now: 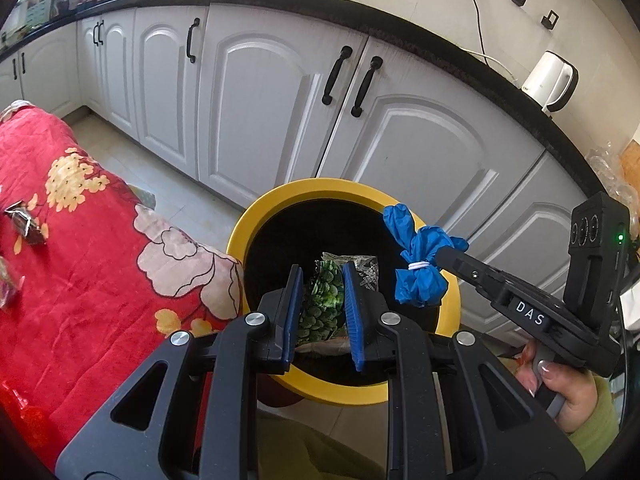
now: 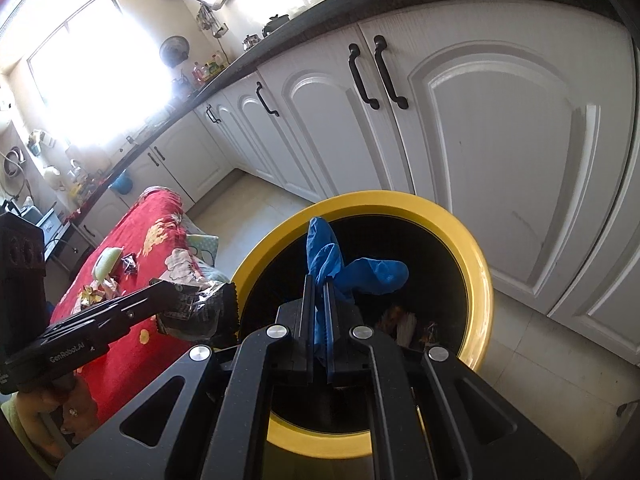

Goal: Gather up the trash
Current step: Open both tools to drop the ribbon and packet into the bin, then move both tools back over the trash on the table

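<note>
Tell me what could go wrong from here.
The blue glove in the right tongs hangs near the yellow bin's rim; released, it may drape over it. The wrapper in the left tongs sits by the opposite edge and might land on the red cloth.

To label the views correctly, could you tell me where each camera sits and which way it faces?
Left wrist: on the left gripper, looking down into the bin; its fingers, the right gripper and a hand show.
Right wrist: on the right gripper, looking down into the bin; its fingers and the left gripper show.
Shared: bin, glove, cabinets, cloth.
</note>
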